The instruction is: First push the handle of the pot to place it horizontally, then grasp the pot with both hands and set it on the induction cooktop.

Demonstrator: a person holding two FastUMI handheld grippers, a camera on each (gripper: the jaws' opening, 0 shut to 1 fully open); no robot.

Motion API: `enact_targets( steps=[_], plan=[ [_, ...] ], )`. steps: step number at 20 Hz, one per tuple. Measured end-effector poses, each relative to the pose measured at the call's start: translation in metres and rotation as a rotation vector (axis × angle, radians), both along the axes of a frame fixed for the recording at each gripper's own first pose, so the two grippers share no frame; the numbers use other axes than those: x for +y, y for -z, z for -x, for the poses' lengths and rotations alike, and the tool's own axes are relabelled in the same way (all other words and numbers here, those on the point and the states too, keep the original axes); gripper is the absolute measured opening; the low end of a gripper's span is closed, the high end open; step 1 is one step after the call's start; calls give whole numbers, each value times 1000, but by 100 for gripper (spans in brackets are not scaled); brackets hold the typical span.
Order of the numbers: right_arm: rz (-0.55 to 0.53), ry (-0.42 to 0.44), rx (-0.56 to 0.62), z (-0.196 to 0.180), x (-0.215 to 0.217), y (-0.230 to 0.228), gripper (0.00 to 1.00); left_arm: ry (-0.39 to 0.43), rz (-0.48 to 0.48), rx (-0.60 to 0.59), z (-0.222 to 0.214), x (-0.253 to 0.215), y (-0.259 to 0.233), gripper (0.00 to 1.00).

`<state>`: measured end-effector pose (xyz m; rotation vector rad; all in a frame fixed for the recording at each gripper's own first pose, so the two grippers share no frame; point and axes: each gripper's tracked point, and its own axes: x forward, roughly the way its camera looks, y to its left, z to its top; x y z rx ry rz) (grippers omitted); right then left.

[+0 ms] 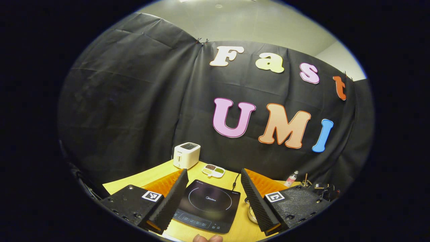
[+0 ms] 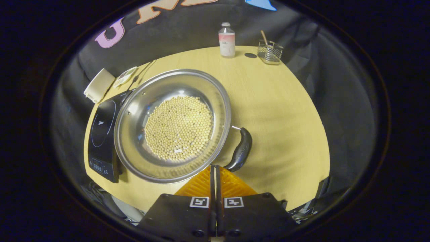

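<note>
Pot shows as a sliver of metal rim behind the left gripper's spread, empty fingers in the left gripper view, right of the induction cooktop on the table. In the right gripper view it sits beside the cooktop, perhaps overlapping its edge, full of beans; the right gripper, jaws closed together on nothing, hovers near the black handle.

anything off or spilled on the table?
No spill: the beans sit inside the pot. The pot's handle hangs skewed toward the shut right hand-held gripper, and the pot is beside the induction cooktop.
</note>
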<state>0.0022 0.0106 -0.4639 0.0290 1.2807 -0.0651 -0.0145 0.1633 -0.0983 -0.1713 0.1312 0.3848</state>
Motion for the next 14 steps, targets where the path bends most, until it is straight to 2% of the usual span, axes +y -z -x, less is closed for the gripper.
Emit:
enact_targets(
  steps=[2,3,4,5,7,8,10,12,13,14],
  plan=[
    [-8,4,-8,-10,-6,1,3,-11,-8,4,-2,-6,1,92],
    [-18,12,-14,-14,-8,3,0,-17,-12,8,-3,-9,2,92],
    [-30,16,-20,-19,-10,4,3,-21,-16,13,-3,-13,2,92],
    [-43,19,-26,-23,-12,5,0,-25,-21,19,-4,-15,4,92],
    [-65,25,-40,-29,-16,6,3,-27,-32,29,-5,-24,2,92],
    [-73,24,-47,-34,-18,6,0,-24,-41,31,-7,-29,1,96],
    [-85,17,-62,-43,-22,8,3,-6,-59,41,-14,-38,0,96],
    [-99,32,-76,-51,-25,9,0,21,-65,62,-20,-50,2,96],
    [-108,43,-82,-53,-26,9,3,34,-68,76,-23,-55,4,96],
    [-115,49,-89,-55,-26,9,0,46,-70,87,-25,-60,5,100]
  ],
)
